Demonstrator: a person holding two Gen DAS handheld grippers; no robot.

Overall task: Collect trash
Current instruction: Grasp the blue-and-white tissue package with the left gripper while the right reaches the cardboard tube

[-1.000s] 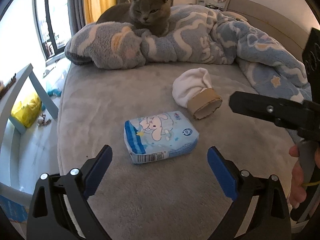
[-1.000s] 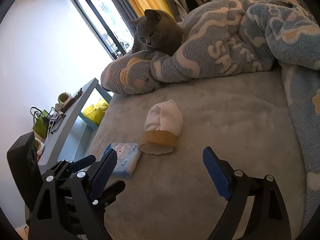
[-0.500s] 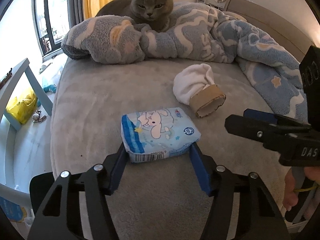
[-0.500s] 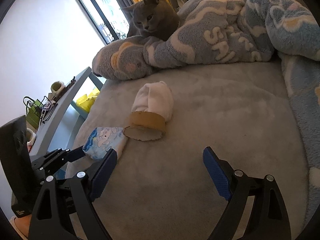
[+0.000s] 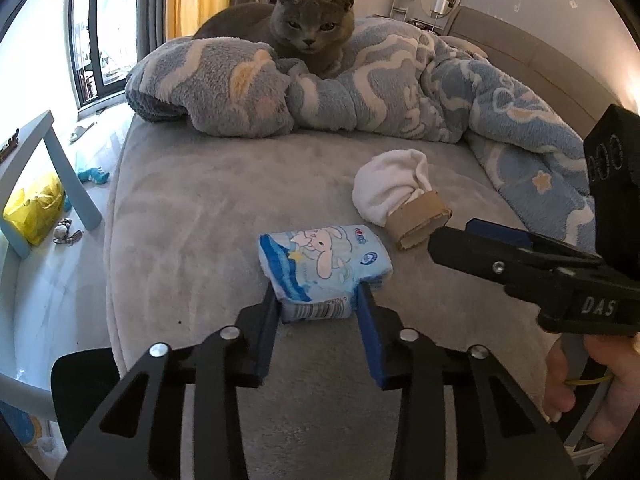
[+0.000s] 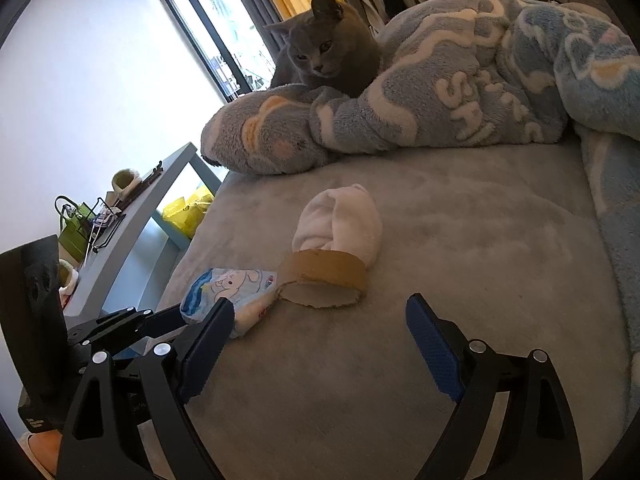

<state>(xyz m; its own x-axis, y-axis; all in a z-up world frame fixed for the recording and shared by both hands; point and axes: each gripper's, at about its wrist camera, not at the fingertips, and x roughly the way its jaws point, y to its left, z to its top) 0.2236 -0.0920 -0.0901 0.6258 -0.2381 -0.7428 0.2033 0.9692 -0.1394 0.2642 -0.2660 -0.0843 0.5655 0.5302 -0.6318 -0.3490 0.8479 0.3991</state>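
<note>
Left hand-held gripper (image 5: 318, 306) now clamped on soft crinkled tissue pack (image 5: 324, 264), was wide apart a second ago, right hand-held gripper (image 6: 320, 334) apart, squashed cardboard tube (image 6: 324, 280) just ahead on plush bed (image 6: 460, 280).

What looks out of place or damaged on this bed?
The cardboard tube is squashed, with white cloth stuffed in its far end. The left gripper pinches the tissue pack out of shape.

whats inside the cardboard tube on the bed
A white cloth is stuffed into the far end of the cardboard tube and bulges out of it. The near opening looks hollow; how deep the cloth reaches is hidden.
</note>
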